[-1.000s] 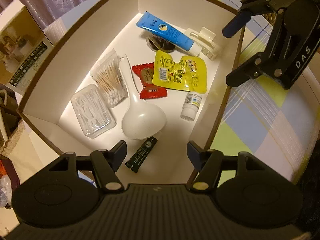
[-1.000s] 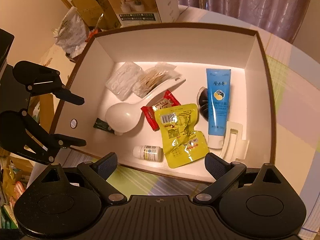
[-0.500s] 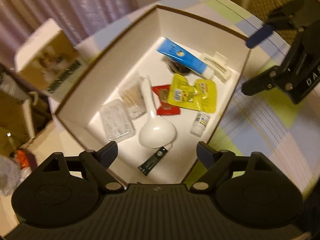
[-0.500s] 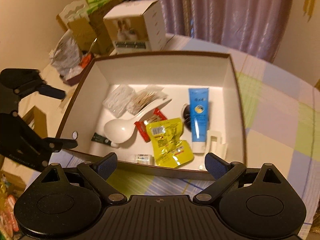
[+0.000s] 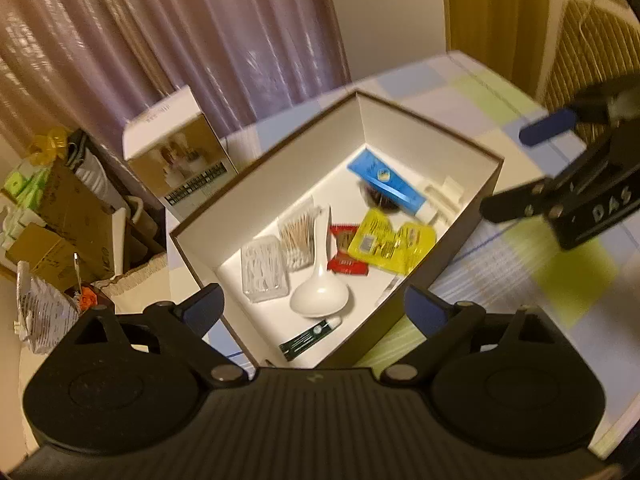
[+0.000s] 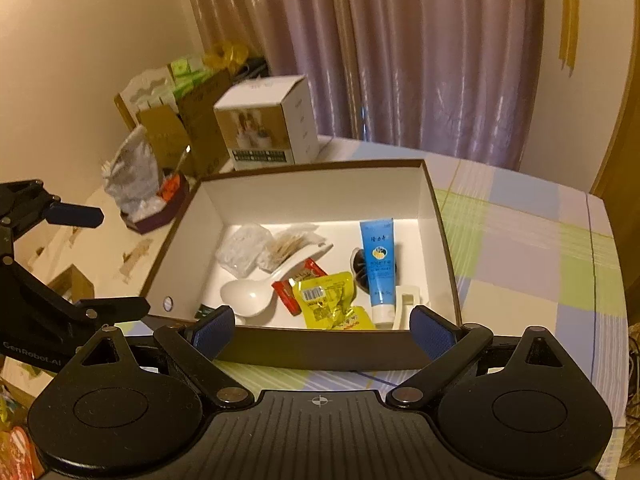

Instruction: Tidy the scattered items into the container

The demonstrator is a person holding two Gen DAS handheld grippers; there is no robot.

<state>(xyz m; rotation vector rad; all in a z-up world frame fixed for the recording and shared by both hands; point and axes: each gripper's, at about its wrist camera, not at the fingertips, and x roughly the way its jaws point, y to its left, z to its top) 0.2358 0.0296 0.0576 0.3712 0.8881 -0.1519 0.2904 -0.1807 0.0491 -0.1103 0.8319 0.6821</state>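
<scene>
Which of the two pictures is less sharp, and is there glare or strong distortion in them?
Left wrist view: motion blur smears the box and the right gripper; fisheye bends the curtain. Right wrist view: sharper, the blue tube prints almost readable; warm dim light, with a bright glare band on the box floor at the far wall; edges curve.

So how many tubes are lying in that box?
2. A blue tube lies toward the right side, cap toward the camera; a small dark green tube lies near the white spoon's bowl. Others may be hidden.
</scene>
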